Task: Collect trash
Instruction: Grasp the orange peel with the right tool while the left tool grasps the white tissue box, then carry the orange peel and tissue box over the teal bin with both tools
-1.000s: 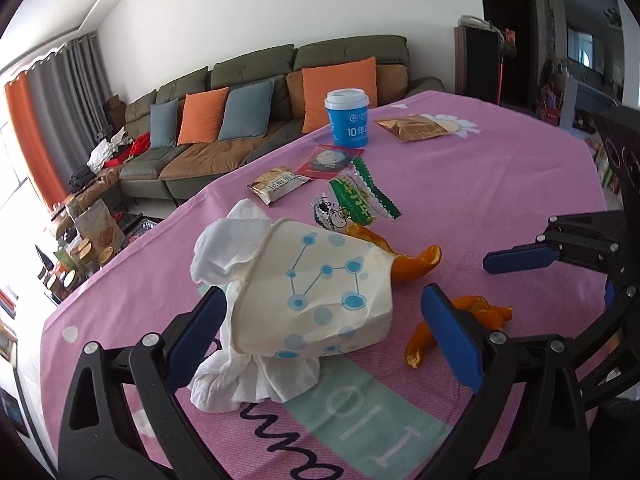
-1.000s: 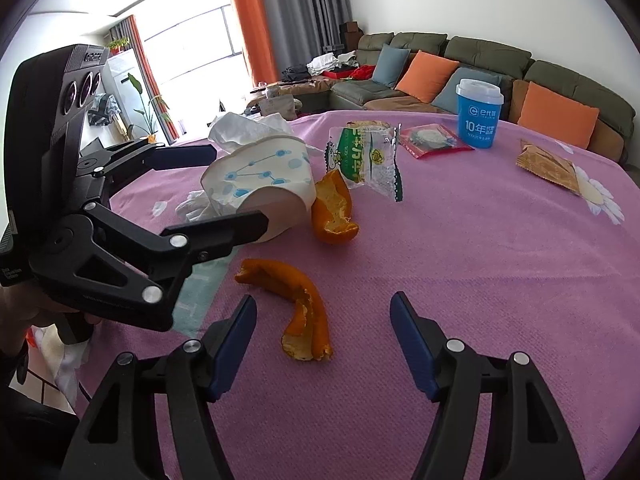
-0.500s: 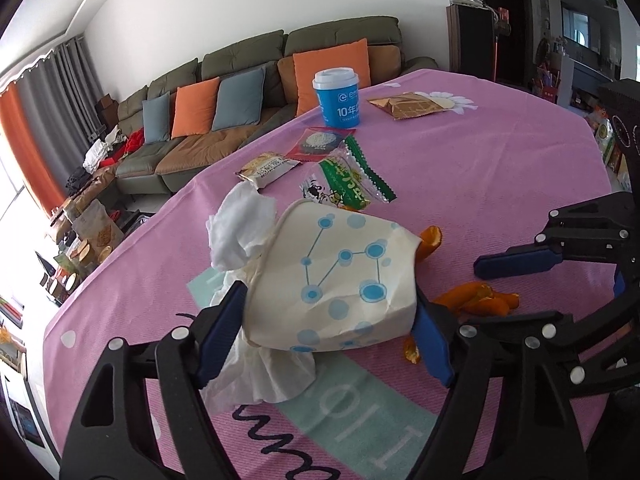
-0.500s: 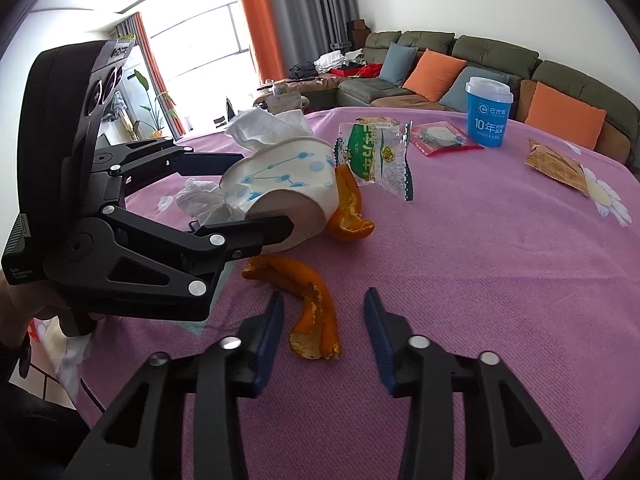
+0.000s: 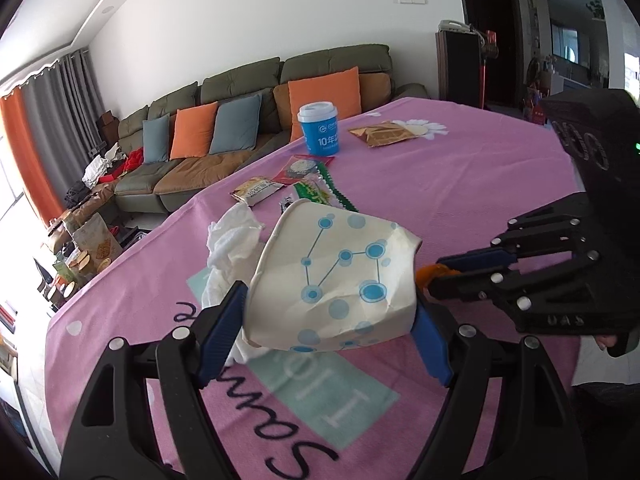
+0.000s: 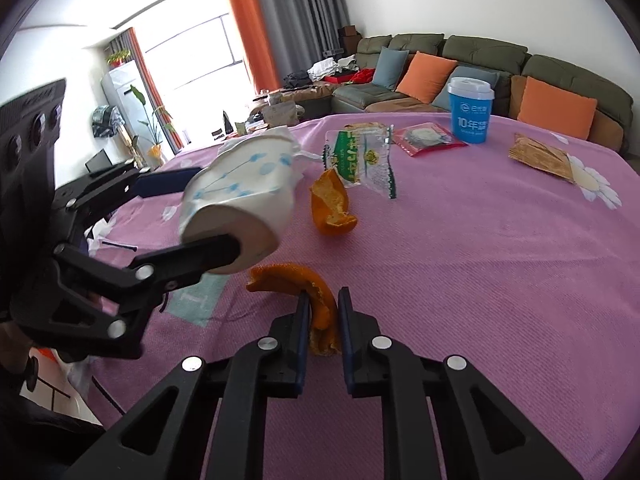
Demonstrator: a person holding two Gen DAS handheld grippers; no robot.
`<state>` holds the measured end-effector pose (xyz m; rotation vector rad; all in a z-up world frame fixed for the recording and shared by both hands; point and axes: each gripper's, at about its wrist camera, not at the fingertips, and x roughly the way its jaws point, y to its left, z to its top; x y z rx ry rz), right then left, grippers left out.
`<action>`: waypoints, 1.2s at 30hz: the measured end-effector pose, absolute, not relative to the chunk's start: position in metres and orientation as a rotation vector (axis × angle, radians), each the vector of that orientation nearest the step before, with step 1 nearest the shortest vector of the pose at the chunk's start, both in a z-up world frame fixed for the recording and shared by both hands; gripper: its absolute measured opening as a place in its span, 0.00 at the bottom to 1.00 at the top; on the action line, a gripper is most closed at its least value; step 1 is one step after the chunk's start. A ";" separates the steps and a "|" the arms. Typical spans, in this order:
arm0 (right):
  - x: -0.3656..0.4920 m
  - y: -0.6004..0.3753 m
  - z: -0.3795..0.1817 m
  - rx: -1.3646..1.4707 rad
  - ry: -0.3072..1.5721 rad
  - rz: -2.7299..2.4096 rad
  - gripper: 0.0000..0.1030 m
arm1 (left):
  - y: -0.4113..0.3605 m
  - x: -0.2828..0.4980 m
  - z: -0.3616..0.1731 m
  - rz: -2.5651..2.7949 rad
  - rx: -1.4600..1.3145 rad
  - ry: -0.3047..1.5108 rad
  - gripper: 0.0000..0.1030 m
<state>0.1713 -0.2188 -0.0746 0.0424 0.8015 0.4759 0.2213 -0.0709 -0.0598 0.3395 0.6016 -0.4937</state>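
A crumpled white paper cup [image 5: 332, 280] with blue dots is held off the pink tablecloth [image 6: 480, 260] by my left gripper [image 5: 328, 308], which is shut on the cup's sides. White tissue [image 5: 230, 240] sticks out of the cup's mouth. The right wrist view shows the same cup [image 6: 240, 200] at the left. At the table's near edge, my right gripper [image 6: 324, 308] is closing, and its pads press on a curved strip of orange peel [image 6: 288, 276]. A second piece of orange peel [image 6: 332, 204] lies just beyond it.
A green wrapper [image 6: 360, 156], a red packet [image 6: 428, 138], a blue lidded cup [image 6: 470, 110] and a brown packet [image 6: 540, 156] lie farther back on the table. A snack wrapper [image 5: 256, 190] lies near the far left edge. A sofa stands behind the table.
My left gripper closed on the paper cup and lifted it off the cloth. My right gripper's jaws closed from wide apart onto the orange peel strip.
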 end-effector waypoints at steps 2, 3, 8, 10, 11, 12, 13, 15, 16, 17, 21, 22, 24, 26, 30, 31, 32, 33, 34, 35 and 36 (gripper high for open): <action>0.168 -0.224 -0.071 0.049 0.793 0.462 0.11 | -0.069 0.209 -0.055 -0.483 0.323 0.586 0.74; 0.167 -0.227 -0.069 0.056 0.788 0.459 0.11 | -0.066 0.205 -0.052 -0.480 0.303 0.580 0.74; 0.159 -0.232 -0.060 0.067 0.758 0.457 0.11 | -0.046 0.174 -0.033 -0.427 0.205 0.539 0.74; 0.156 -0.230 -0.055 0.069 0.739 0.465 0.11 | -0.034 0.162 -0.025 -0.400 0.164 0.520 0.74; 0.154 -0.229 -0.052 0.068 0.731 0.471 0.11 | -0.029 0.155 -0.021 -0.378 0.146 0.508 0.74; 0.152 -0.227 -0.049 0.067 0.721 0.479 0.11 | -0.024 0.149 -0.018 -0.363 0.131 0.500 0.74; 0.150 -0.225 -0.046 0.066 0.710 0.488 0.11 | -0.018 0.142 -0.015 -0.349 0.116 0.492 0.74; 0.146 -0.219 -0.040 0.063 0.692 0.508 0.11 | -0.006 0.129 -0.009 -0.313 0.090 0.473 0.74; 0.144 -0.215 -0.036 0.060 0.682 0.520 0.11 | -0.001 0.122 -0.006 -0.292 0.078 0.462 0.74; 0.141 -0.212 -0.033 0.058 0.674 0.532 0.11 | 0.006 0.114 -0.003 -0.272 0.063 0.451 0.74; 0.135 -0.191 -0.020 0.038 0.638 0.591 0.11 | 0.039 0.087 0.009 -0.188 -0.013 0.420 0.74; 0.134 -0.184 -0.016 0.031 0.628 0.608 0.11 | 0.047 0.080 0.010 -0.169 -0.027 0.414 0.74; 0.126 -0.169 -0.007 0.016 0.609 0.641 0.11 | 0.063 0.063 0.016 -0.118 -0.043 0.398 0.74; 0.125 -0.154 0.000 0.000 0.592 0.677 0.11 | 0.079 0.048 0.022 -0.075 -0.053 0.381 0.74; 0.117 -0.121 0.015 -0.032 0.558 0.757 0.11 | 0.114 0.013 0.035 0.031 -0.074 0.337 0.74; 0.116 -0.111 0.019 -0.042 0.549 0.780 0.11 | 0.124 0.004 0.037 0.060 -0.081 0.329 0.74; 0.115 -0.103 0.021 -0.051 0.542 0.801 0.11 | 0.134 -0.003 0.040 0.085 -0.088 0.324 0.74; 0.113 -0.093 0.024 -0.062 0.537 0.819 0.11 | 0.144 -0.011 0.042 0.112 -0.095 0.317 0.74; 0.112 -0.083 0.026 -0.073 0.530 0.841 0.11 | 0.154 -0.019 0.044 0.140 -0.100 0.311 0.74; 0.112 -0.073 0.028 -0.082 0.526 0.860 0.11 | 0.164 -0.027 0.046 0.165 -0.107 0.307 0.74; 0.111 -0.063 0.030 -0.090 0.523 0.881 0.11 | 0.173 -0.036 0.047 0.191 -0.113 0.304 0.74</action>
